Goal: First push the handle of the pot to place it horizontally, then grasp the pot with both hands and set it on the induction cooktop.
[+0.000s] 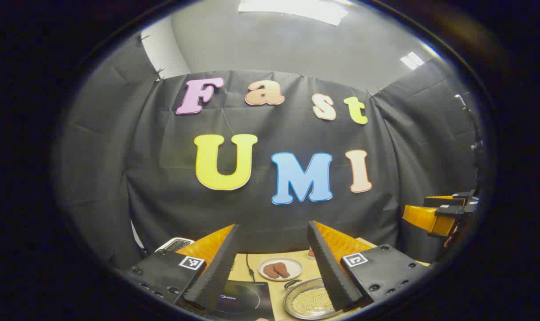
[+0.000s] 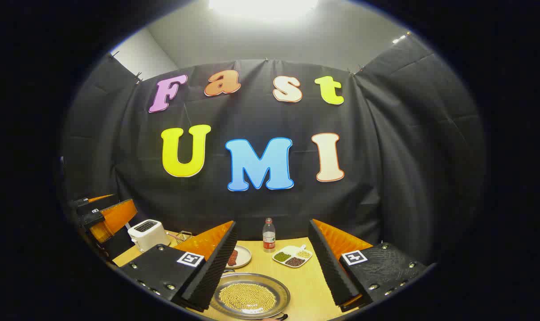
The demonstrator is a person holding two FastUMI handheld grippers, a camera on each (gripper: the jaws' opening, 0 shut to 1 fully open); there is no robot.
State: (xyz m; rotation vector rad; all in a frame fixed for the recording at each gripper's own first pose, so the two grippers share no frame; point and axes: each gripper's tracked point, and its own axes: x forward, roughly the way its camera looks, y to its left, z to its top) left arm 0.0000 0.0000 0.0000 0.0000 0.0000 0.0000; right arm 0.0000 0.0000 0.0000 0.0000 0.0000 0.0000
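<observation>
The left tool (image 1: 274, 258) hung above the near part of the wooden surface (image 1: 276, 285) with its fingers spread wide and nothing between them. Under it, in the left gripper view, the black induction cooktop (image 1: 247, 301) lay flat by the near edge, a cord running from it toward the far edge. Just beside the cooktop, on its right, sat the pot (image 1: 308, 303), a shallow metal pan holding small pale beads; its dark handle (image 1: 292, 283) showed at the far rim, pointing away toward the back. The pot and cooktop were close, though whether they touched could not be told. Beyond them stood a white plate (image 1: 280, 269) with brown pieces on it, and a white toaster (image 1: 176, 244) showed at the far left corner. The right tool (image 1: 439, 214) appeared off at the right, raised above the surface.

In the right gripper view, the right tool (image 2: 272, 263) was likewise spread wide, gripping nothing, with the pot (image 2: 250, 296) between and below its fingers at the near edge. Farther back, toward the far edge, stood a bottle (image 2: 268, 235) and a divided dish (image 2: 292, 256) of green, dark and pale beans. The plate (image 2: 241, 257) was partly hidden behind the left finger, the toaster (image 2: 148, 234) at the left edge, and the left tool (image 2: 105, 214) high at the left.
</observation>
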